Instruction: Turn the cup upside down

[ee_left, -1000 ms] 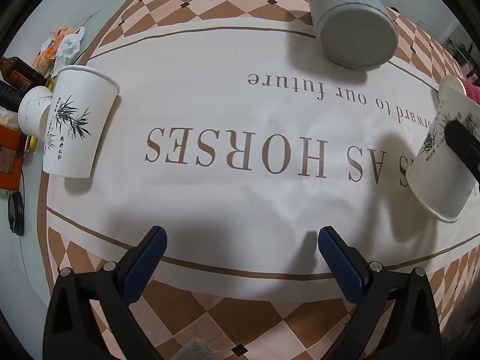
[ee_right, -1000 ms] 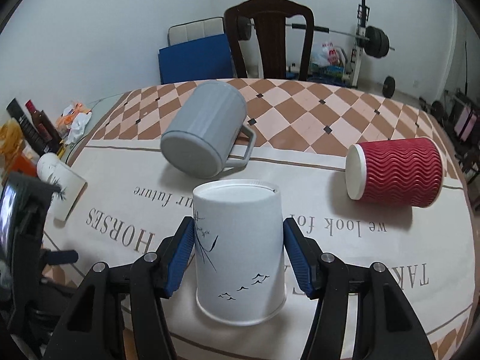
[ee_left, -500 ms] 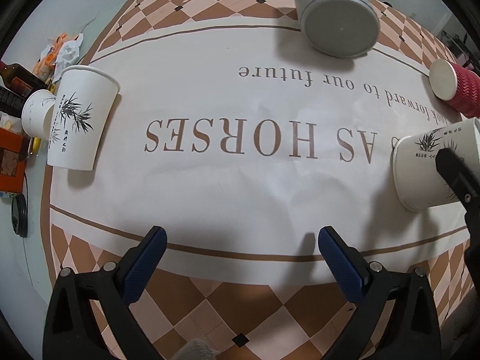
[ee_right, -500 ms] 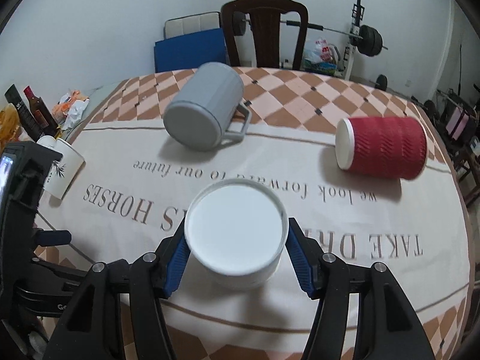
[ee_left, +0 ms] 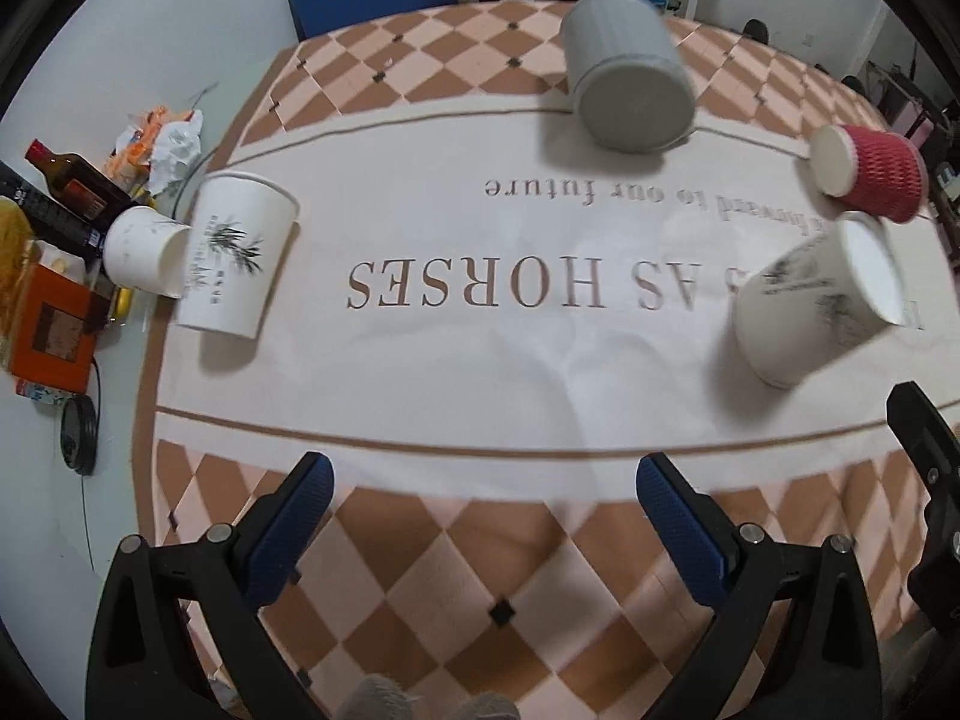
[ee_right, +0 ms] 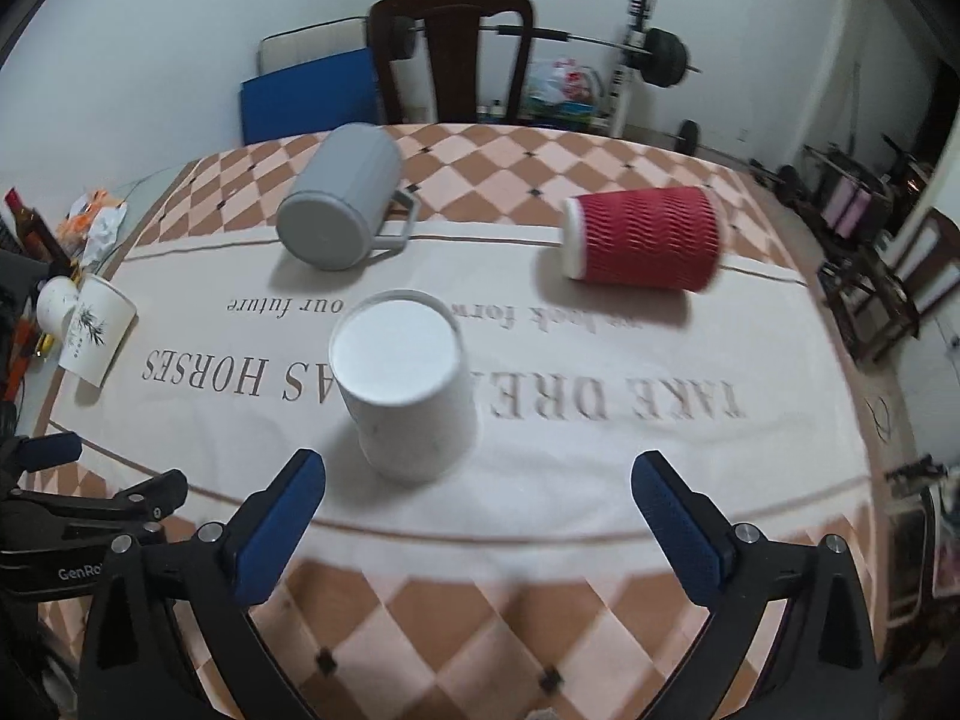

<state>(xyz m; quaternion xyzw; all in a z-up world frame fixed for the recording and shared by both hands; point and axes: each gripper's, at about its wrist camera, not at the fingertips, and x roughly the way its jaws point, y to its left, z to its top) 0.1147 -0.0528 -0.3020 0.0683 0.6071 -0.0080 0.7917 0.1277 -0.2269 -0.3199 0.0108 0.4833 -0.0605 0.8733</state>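
A white paper cup [ee_right: 408, 384] with a plant print stands on the tablecloth with its flat white bottom up, free of my grippers. It also shows at the right of the left wrist view [ee_left: 816, 306], blurred. My right gripper [ee_right: 477, 525] is open and empty, just in front of that cup. My left gripper [ee_left: 480, 531] is open and empty over the table's near edge. Another white paper cup [ee_left: 231, 252] with a bamboo print stands at the left.
A grey mug [ee_right: 342, 213] and a red ribbed cup [ee_right: 642, 237] lie on their sides farther back. Bottles [ee_left: 66, 189], an orange box [ee_left: 51, 330] and wrappers crowd the left table edge. A chair [ee_right: 450, 54] stands behind the table.
My right gripper turned the white cup bottom-up, set it on the cloth, opened and drew back. The left gripper stayed open and drew back slightly.
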